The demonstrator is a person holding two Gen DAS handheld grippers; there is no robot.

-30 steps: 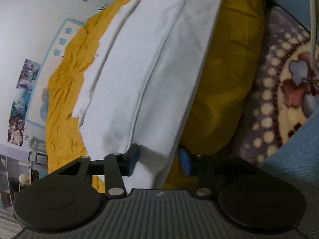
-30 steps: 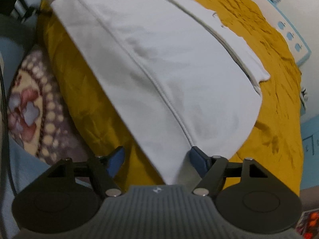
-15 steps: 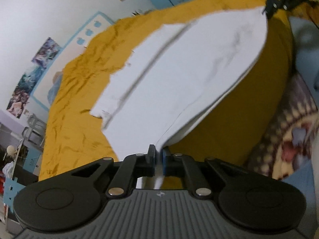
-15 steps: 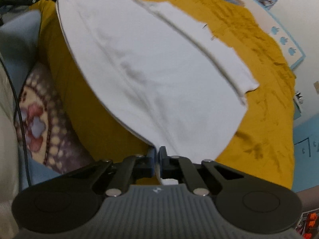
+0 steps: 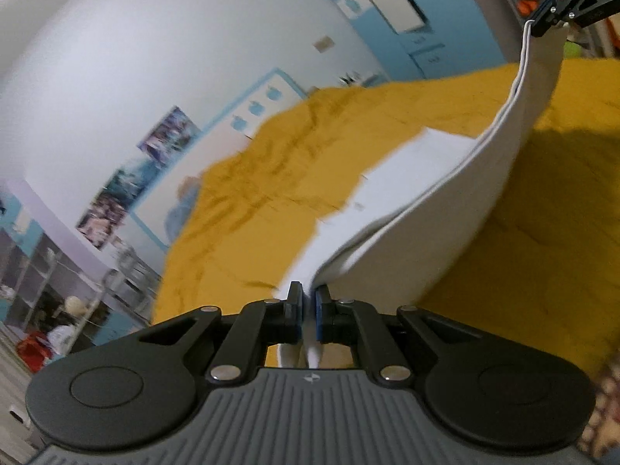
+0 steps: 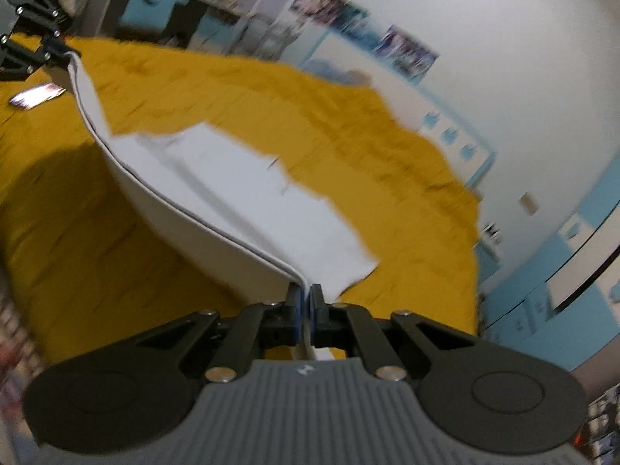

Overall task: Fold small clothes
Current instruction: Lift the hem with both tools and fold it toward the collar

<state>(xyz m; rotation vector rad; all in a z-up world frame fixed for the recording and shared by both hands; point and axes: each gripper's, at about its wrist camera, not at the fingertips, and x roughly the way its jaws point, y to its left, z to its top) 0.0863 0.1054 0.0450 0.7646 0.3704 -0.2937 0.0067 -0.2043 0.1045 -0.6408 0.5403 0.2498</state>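
From the left wrist we see our left gripper (image 5: 307, 312) clenched on one corner of the white garment (image 5: 438, 209), the cloth pinched between the blue pads. The garment's near edge rises in a long doubled curve from our jaws to the top right, where our right gripper (image 5: 542, 25) clamps the other corner. Below that lifted edge the cloth hangs as a sheet; its far part lies flat on the yellow bedspread (image 5: 263, 193). The bedspread lies bare to the left of the garment as far as its wrinkled far edge by the white wall (image 5: 135, 58), and bare again on the right under the hanging sheet, where a shadow falls. A patterned blanket (image 5: 604, 407) shows at the lower right corner.

From the right wrist, our right gripper (image 6: 305, 310) is likewise clenched on its corner of the garment (image 6: 248, 193). The lifted edge sweeps up and left to our left gripper (image 6: 64, 52). The far part of the garment lies on the bedspread (image 6: 387, 155), its far hem ragged in outline. A flat dark object (image 6: 37, 95) lies on the bedspread near the left edge, close under the left gripper. Open yellow cover stretches to the right as far as the wall (image 6: 503, 58).
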